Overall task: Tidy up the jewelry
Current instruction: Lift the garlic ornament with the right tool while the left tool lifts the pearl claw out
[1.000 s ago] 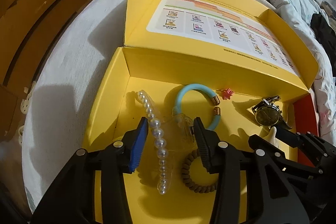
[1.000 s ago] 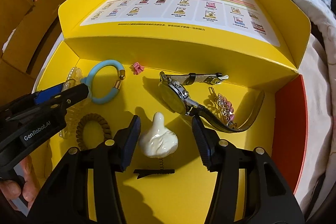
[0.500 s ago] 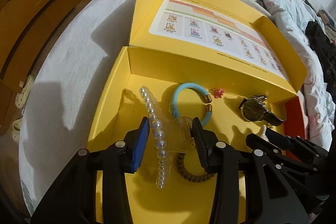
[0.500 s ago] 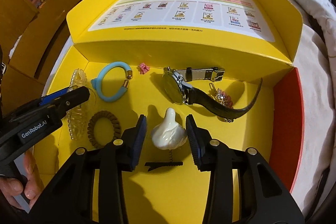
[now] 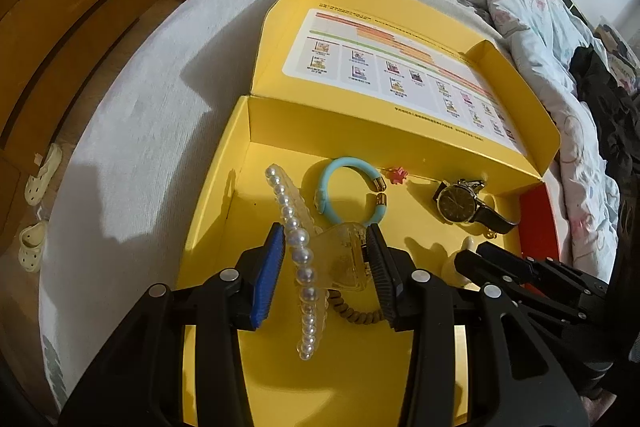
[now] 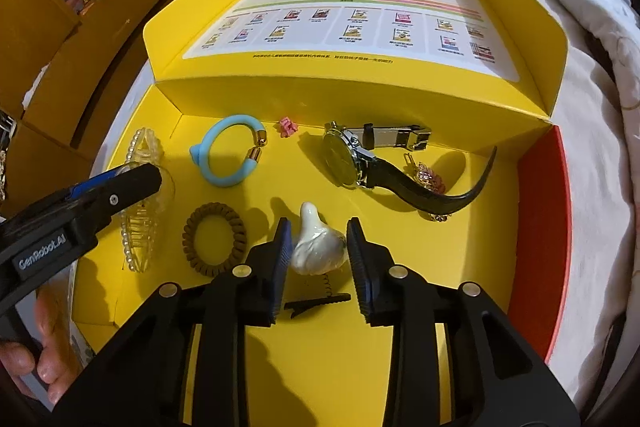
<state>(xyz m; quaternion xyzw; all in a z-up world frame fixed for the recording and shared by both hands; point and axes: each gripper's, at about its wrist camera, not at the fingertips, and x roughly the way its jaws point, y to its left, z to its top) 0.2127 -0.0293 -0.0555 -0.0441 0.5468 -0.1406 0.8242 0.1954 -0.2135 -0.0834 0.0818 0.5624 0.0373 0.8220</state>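
Note:
An open yellow box (image 5: 216,211) (image 6: 400,367) lies on a bed. My left gripper (image 5: 325,227) is shut on a clear claw hair clip edged with pearls (image 5: 298,247), held a little above the box floor. In the right wrist view my right gripper (image 6: 319,223) has its pads against a white duck-shaped clip (image 6: 316,247) on a spring with a black clasp. On the box floor lie a blue bracelet (image 6: 212,167), a brown spiral hair tie (image 6: 192,247), a small pink piece (image 6: 287,127), a black-strapped watch (image 6: 340,159) and a pink gem brooch (image 6: 430,179).
The box lid (image 6: 360,99) stands up behind the floor, with a printed sheet inside it. A red box wall (image 6: 544,227) closes the right side. White sheet (image 5: 140,147) and a rumpled quilt (image 5: 540,27) surround the box; wooden cupboards (image 5: 60,7) and pale shoes (image 5: 40,179) are at the left.
The left gripper has risen with the pearl clip, so the box looks smaller. The right jaws have closed in from either side onto the white duck clip.

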